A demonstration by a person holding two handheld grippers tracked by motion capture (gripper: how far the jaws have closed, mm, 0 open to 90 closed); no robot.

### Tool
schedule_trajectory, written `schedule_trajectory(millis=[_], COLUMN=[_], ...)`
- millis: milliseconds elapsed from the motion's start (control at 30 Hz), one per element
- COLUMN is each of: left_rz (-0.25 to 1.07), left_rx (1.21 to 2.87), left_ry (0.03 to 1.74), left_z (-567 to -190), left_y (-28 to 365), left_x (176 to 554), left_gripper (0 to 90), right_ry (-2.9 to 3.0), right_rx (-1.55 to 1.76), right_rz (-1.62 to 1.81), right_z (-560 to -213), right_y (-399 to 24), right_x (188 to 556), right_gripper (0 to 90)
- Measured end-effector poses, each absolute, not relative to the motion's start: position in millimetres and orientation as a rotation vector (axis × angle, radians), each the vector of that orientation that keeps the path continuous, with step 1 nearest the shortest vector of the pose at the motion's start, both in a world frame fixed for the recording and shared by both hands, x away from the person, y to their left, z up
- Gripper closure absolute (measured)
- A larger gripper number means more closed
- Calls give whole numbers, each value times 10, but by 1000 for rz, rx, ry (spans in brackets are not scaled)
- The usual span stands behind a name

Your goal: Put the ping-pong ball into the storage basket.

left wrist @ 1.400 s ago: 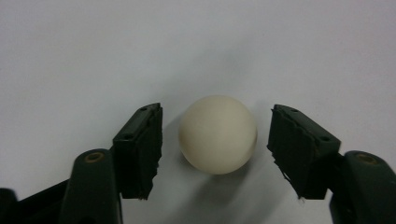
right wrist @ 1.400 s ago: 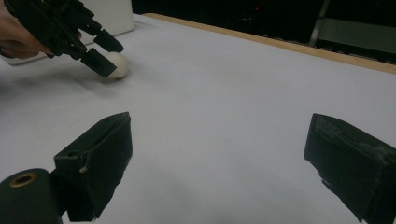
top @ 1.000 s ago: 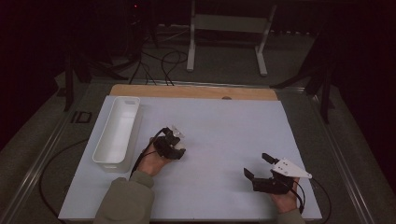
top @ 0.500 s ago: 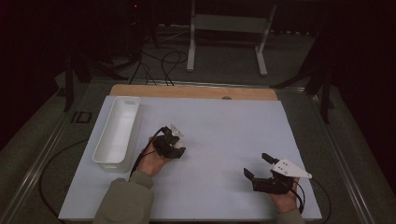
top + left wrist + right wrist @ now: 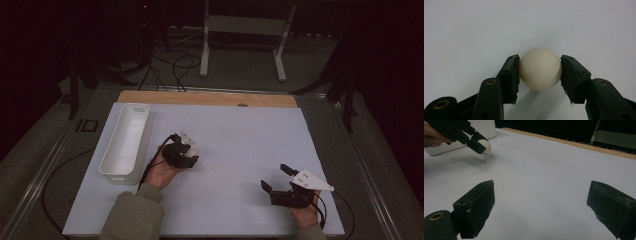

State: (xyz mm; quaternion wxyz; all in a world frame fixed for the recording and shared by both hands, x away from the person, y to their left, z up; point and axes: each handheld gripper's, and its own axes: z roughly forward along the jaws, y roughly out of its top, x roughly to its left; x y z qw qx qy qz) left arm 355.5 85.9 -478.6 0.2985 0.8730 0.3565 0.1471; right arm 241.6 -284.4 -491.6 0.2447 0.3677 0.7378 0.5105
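Darkness surrounds the white table [image 5: 240,150], edged in wood at its far side. A cream ball [image 5: 540,69] is clamped by the left gripper [image 5: 540,72] near a white bin [image 5: 125,142]. The right gripper [image 5: 278,179] is held wide, with nothing between its jaws.

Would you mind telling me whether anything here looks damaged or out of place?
Only minor wear: the left gripper pads, shut on the white ball, have ragged, frayed edges. The white bin sits square on the table.

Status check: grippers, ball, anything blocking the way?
Left gripper shut on ball, just off the mat. Right gripper open, nothing between its jaws. Bin left of ball; mat between bare.
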Motion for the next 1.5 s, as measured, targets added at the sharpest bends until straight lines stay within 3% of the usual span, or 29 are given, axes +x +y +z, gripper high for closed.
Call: schedule_trajectory(millis=[1500], left_rz=[423], left_rx=[2251], left_ry=[935], left_z=[-4445], left_y=[920], left_x=[3464], left_gripper=[514], right_ry=[2016], right_rx=[1007], right_rz=[1396], right_z=[-4915], right_y=[-2843], right_x=[2413], right_gripper=[74])
